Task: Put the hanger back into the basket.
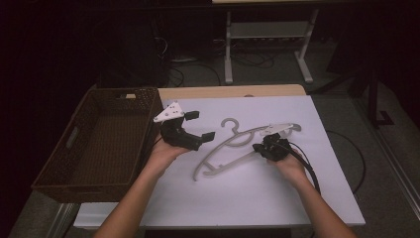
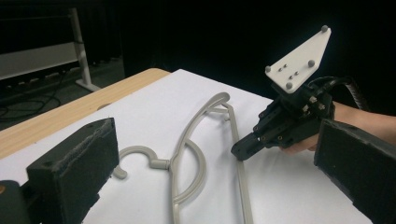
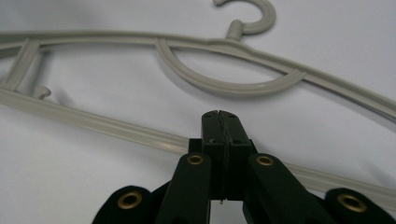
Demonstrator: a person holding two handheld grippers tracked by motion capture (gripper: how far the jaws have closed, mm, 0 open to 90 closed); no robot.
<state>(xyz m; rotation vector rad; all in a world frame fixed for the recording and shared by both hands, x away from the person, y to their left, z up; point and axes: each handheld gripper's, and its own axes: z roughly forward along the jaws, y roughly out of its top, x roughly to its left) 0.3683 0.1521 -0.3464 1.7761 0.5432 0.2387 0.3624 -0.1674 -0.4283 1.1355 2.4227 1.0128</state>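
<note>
Right up close in the right gripper view, the right gripper [image 3: 219,122] has its two black jaws pressed flat together, pad to pad. Its tip sits at the hanger's [image 3: 233,86] straight lower bar, and whether that bar is pinched in the tip or merely lies behind it, I can't tell from here. The hanger itself is pale grey plastic, lying flat on the white sheet [image 3: 93,177]: a long bottom bar, a curved shoulder line, a half-ring under the neck and a small hook at the top, partly cut off by the frame's edge.

Now to the high view: the hanger [image 1: 233,144] lies near the middle of the white sheet [image 1: 247,198], slanting, hook pointing away from the person. The right gripper [image 1: 260,148] meets it at the right part of the lower bar, and the hanger's right end disappears behind that gripper's grey plate. The left gripper [image 1: 200,126] is held above the sheet, just left of the hanger, jaws wide apart with nothing between them.

The left gripper view backs that up: its own two padded jaws stand at either edge of the frame, both cropped, and between them, farther off, the right gripper [image 2: 240,151] noses down onto the hanger's [image 2: 187,144] bar.

Farther left in the high view sits a brown woven basket [image 1: 74,144], beside the sheet. Beyond the table [image 1: 208,92] the room is dark; only a pale metal frame [image 1: 267,44] stands out.
</note>
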